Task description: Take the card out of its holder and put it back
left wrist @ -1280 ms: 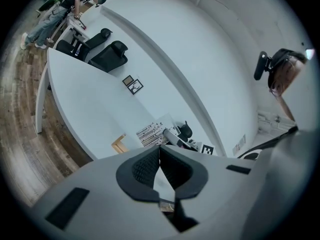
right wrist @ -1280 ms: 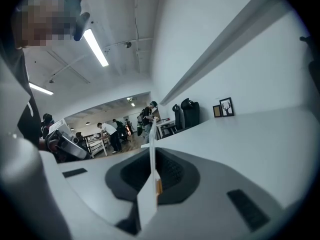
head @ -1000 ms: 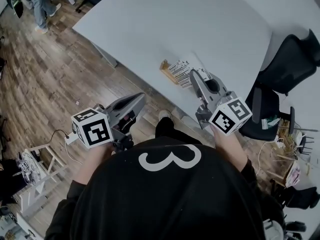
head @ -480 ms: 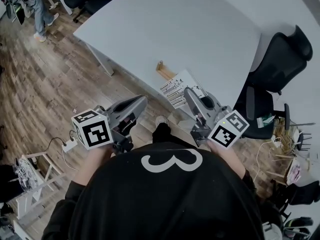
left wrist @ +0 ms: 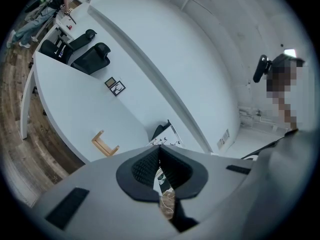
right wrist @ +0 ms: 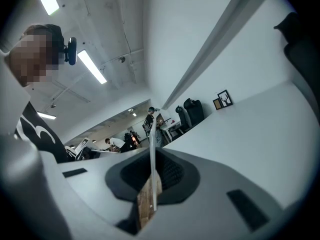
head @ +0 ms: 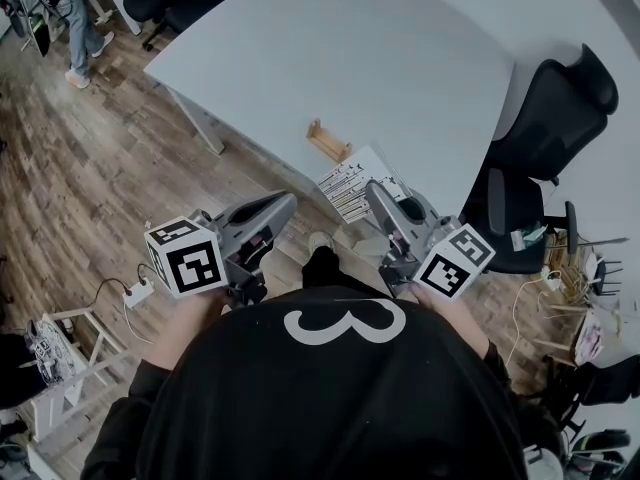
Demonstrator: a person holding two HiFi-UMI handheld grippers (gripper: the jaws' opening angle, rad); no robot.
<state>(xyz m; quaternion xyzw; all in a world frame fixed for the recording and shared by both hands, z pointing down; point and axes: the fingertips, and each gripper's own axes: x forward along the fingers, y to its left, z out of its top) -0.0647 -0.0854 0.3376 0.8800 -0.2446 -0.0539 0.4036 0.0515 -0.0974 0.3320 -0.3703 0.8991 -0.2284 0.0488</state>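
A small wooden card holder [head: 327, 141] stands empty near the white table's front edge [head: 250, 138]. My right gripper [head: 373, 191] is shut on a white card with black print [head: 357, 176], held just off the table edge, nearer to me than the holder. In the right gripper view the card [right wrist: 152, 149] shows edge-on, pinched between the pads of that gripper [right wrist: 152, 155]. My left gripper [head: 286, 204] hangs over the wooden floor left of the table, jaws together and empty. From the left gripper [left wrist: 159, 150] I see the holder [left wrist: 104, 144] and the card [left wrist: 169, 134].
Black office chairs [head: 556, 118] stand to the right of the table. A small picture frame [left wrist: 115, 86] sits farther along the tabletop. A power strip with a cable [head: 137, 292] lies on the floor at my left. A person [head: 68, 13] stands far off, top left.
The card, right next to the holder a second ago, has come away from it towards me in the right gripper. The left gripper has stayed put.
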